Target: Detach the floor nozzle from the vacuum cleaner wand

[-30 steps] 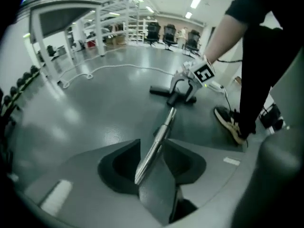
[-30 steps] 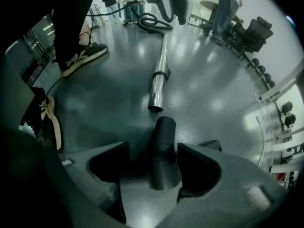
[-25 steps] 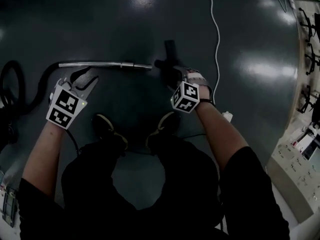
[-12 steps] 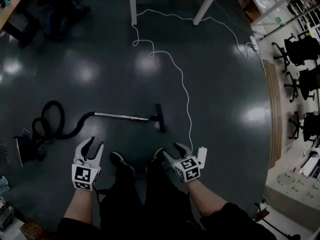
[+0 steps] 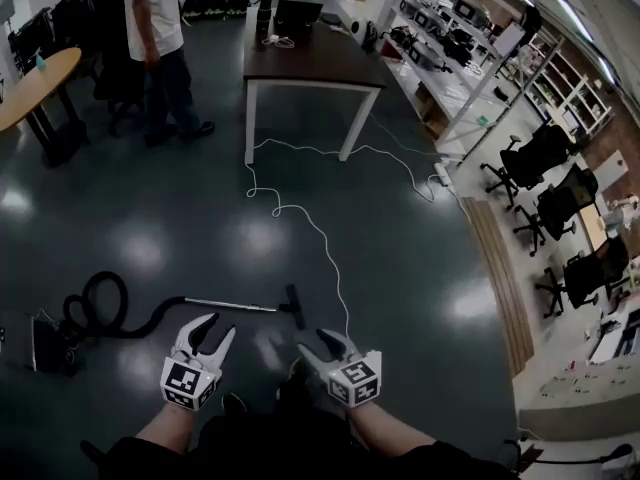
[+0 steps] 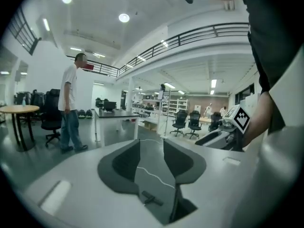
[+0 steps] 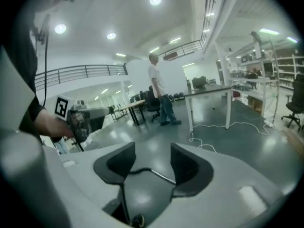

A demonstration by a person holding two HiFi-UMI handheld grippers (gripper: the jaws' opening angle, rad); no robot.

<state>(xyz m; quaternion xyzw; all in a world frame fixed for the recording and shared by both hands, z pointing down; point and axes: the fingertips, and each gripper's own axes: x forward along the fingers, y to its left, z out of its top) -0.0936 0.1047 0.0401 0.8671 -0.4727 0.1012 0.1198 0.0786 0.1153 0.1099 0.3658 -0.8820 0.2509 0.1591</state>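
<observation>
Far below on the dark floor lies the metal wand (image 5: 230,305), with the black floor nozzle (image 5: 294,307) at its right end; whether the two are joined is too small to tell. A black hose (image 5: 100,308) runs left to the vacuum body (image 5: 48,346). My left gripper (image 5: 218,328) is held high above the floor, open and empty; in its own view (image 6: 151,148) the nozzle (image 6: 151,198) shows far off between the jaws. My right gripper (image 5: 322,340) is also raised, its jaws closing with nothing between them; the wand (image 7: 160,175) shows beyond it (image 7: 153,151).
A white cable (image 5: 300,218) snakes from the nozzle area towards a dark table (image 5: 310,58). A person (image 5: 155,38) stands at the back left by a round wooden table (image 5: 30,88). Office chairs (image 5: 550,168) and shelving line the right side.
Both grippers have come up from floor level beside the wand and nozzle to well above it, and the head view has lifted with them. The wand and nozzle stay on the floor.
</observation>
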